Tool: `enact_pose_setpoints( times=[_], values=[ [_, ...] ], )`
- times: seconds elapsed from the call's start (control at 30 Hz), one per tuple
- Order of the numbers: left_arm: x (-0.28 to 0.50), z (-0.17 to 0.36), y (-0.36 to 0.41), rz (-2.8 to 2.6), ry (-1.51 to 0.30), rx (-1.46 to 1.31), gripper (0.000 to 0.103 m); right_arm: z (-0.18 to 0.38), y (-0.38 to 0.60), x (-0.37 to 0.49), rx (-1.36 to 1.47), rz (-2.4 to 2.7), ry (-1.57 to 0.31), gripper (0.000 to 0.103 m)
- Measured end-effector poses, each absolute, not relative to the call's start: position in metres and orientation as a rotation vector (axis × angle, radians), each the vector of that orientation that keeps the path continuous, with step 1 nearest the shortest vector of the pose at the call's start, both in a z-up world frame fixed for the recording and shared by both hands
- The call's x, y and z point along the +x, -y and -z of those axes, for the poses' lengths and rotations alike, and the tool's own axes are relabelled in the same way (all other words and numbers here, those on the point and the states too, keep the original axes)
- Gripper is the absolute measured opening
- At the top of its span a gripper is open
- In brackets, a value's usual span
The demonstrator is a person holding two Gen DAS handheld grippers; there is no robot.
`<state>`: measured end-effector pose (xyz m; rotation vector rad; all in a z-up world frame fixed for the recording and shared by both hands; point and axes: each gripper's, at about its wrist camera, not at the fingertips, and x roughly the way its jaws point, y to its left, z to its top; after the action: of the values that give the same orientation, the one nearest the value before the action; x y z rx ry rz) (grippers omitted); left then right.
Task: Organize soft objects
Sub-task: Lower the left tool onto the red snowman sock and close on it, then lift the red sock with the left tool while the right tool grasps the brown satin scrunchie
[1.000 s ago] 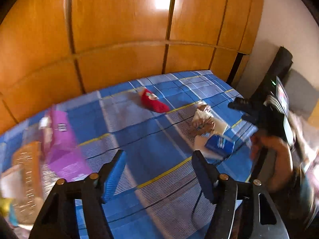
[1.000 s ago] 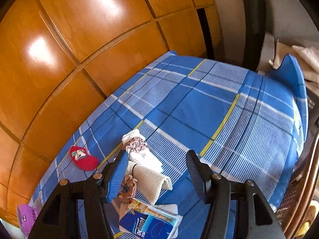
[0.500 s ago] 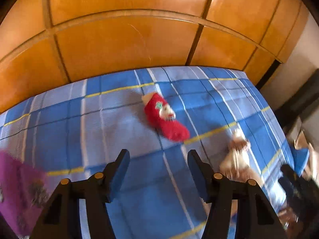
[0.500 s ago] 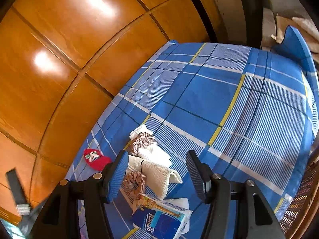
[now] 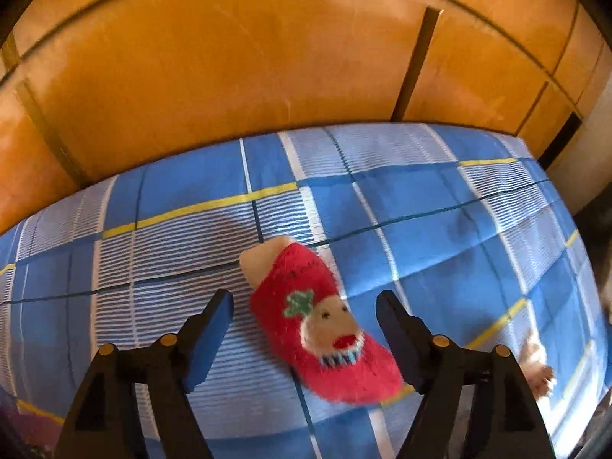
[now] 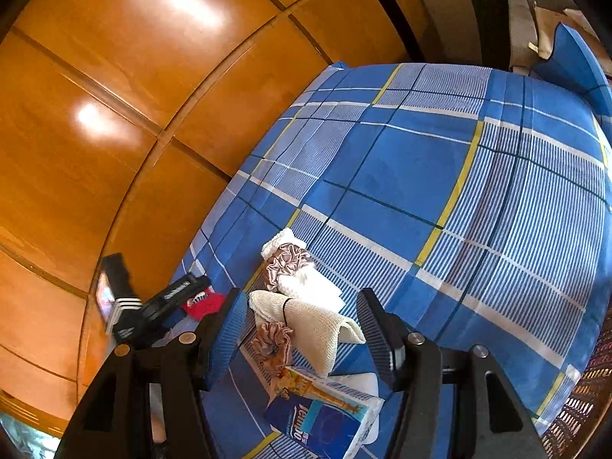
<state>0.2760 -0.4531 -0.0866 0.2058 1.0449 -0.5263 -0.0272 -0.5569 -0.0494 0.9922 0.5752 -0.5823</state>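
Soft things lie scattered on the blue plaid bedsheet, and the nearest to my left gripper is one red fuzzy sock. It lies flat and slanted on the sheet, cream cuff pointing away from me, toe toward my right finger. A cream face with a red mouth, a green leaf shape and a small striped band are stitched on its top. My left jaws have just been opening and now stand wide on either side of the sock, the pads clear of it.

My right gripper hangs over the other pile with its jaws partly apart and nothing pinched. In that pile I count two satin scrunchies: a pinkish-brown one resting on a white knitted cloth, and a second one nearer to me. Touching them is one cream waffle cloth, folded, with a thin dark band around it. One blue tissue packet lies closest to me, its corner under the cloth. Orange wooden panels stand behind the bed. From the right camera a red piece of the sock shows beside my left gripper's black frame.
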Motion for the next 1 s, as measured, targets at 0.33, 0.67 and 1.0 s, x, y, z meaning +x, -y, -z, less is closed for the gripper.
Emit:
enact_pose_setpoints(
  times=[0.33, 0.67, 1.0],
  values=[
    [0.237, 0.089, 0.425, 0.558, -1.010, 0.282, 0.028, 0.054, 0.560, -0.028, 1.034, 0.565, -0.570, 0.061],
    [0.161, 0.092, 0.355, 0.607, -1.046, 0.292, 0.029, 0.066, 0.564, -0.025, 1.098, 0.570, -0.608, 0.061],
    [0.091, 0.097, 0.287, 0.690, -0.958, 0.349, 0.030, 0.046, 0.543, -0.010, 0.890, 0.552, -0.632, 0.052]
  ],
)
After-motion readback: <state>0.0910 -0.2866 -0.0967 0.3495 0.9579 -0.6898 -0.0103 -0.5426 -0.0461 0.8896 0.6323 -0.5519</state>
